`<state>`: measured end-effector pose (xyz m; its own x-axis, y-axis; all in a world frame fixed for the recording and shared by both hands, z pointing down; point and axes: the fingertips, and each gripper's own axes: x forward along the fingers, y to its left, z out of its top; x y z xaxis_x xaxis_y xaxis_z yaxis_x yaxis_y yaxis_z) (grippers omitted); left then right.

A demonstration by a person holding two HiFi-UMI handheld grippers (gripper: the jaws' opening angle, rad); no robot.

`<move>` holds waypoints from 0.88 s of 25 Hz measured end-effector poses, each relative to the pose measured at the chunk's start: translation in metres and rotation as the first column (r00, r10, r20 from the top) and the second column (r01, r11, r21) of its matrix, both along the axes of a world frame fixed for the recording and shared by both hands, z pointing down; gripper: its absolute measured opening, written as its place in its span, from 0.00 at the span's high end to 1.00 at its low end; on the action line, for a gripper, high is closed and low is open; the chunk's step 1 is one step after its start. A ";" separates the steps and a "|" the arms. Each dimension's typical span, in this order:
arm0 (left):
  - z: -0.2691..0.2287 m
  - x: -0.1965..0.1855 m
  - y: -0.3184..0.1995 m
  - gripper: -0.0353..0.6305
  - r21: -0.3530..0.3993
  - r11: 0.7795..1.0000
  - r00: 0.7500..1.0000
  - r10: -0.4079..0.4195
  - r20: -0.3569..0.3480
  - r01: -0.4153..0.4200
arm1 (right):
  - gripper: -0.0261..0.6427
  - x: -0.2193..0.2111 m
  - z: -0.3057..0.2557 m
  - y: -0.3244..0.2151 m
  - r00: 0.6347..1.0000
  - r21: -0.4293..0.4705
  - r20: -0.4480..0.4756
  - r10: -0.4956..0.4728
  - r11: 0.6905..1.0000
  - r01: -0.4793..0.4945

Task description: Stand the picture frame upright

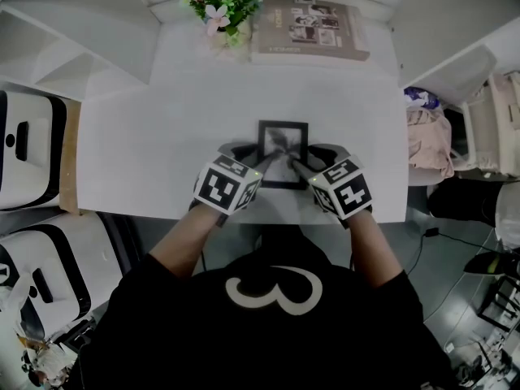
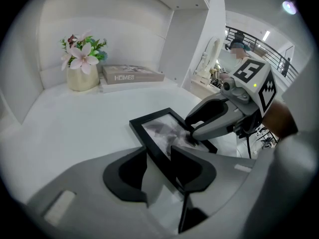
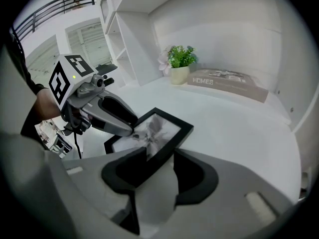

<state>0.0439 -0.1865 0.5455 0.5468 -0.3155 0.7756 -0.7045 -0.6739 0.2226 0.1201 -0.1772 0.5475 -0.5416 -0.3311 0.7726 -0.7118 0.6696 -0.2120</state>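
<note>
Black rectangular picture frame (image 1: 283, 146) lying on the white table (image 1: 154, 136), near the table's front edge. Its near corners are covered by the tools, and its print is too blurred to read. Left gripper (image 1: 262, 166) and right gripper (image 1: 299, 167) angle inward over that edge, each clamped on a near frame corner.

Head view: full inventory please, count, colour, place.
table: 1, white, centre.
picture frame: 1, black, near the table's front edge, between the grippers.
potted plant: 1, green leaves with pink flower, back of table.
book: 1, beige, back of table, right of the plant.
shelving: white, around the table's back and sides.
cloth bundle: 1, pink, right of the table.
left gripper: 1, grey with black-and-white marker cube, jaws closed on the frame's near-left corner.
right gripper: 1, same colours, jaws closed on the frame's near-right corner.
</note>
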 end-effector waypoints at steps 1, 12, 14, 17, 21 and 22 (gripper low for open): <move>0.000 -0.001 0.004 0.71 0.001 1.000 1.000 0.000 -0.001 0.000 | 0.70 -0.001 0.000 0.004 1.000 0.002 0.001 0.004 1.000 -0.004; 0.000 -0.017 0.053 0.71 0.006 1.000 1.000 0.001 -0.015 -0.001 | 0.70 -0.016 0.001 0.054 1.000 0.001 -0.012 0.009 1.000 -0.009; 0.000 -0.020 0.060 0.71 0.007 1.000 1.000 -0.002 -0.015 0.002 | 0.70 -0.019 0.000 0.060 1.000 0.002 -0.015 0.004 1.000 -0.004; 0.000 -0.026 0.073 0.71 0.005 1.000 1.000 -0.011 -0.018 0.011 | 0.70 -0.025 0.000 0.072 1.000 -0.001 -0.018 -0.002 1.000 0.002; -0.001 -0.033 0.088 0.71 0.011 1.000 1.000 -0.021 -0.012 0.021 | 0.70 -0.032 0.000 0.087 1.000 0.005 -0.016 -0.001 1.000 0.001; -0.001 -0.034 0.092 0.71 0.012 1.000 1.000 -0.022 -0.011 0.023 | 0.70 -0.034 0.000 0.091 1.000 0.007 -0.015 0.000 1.000 0.000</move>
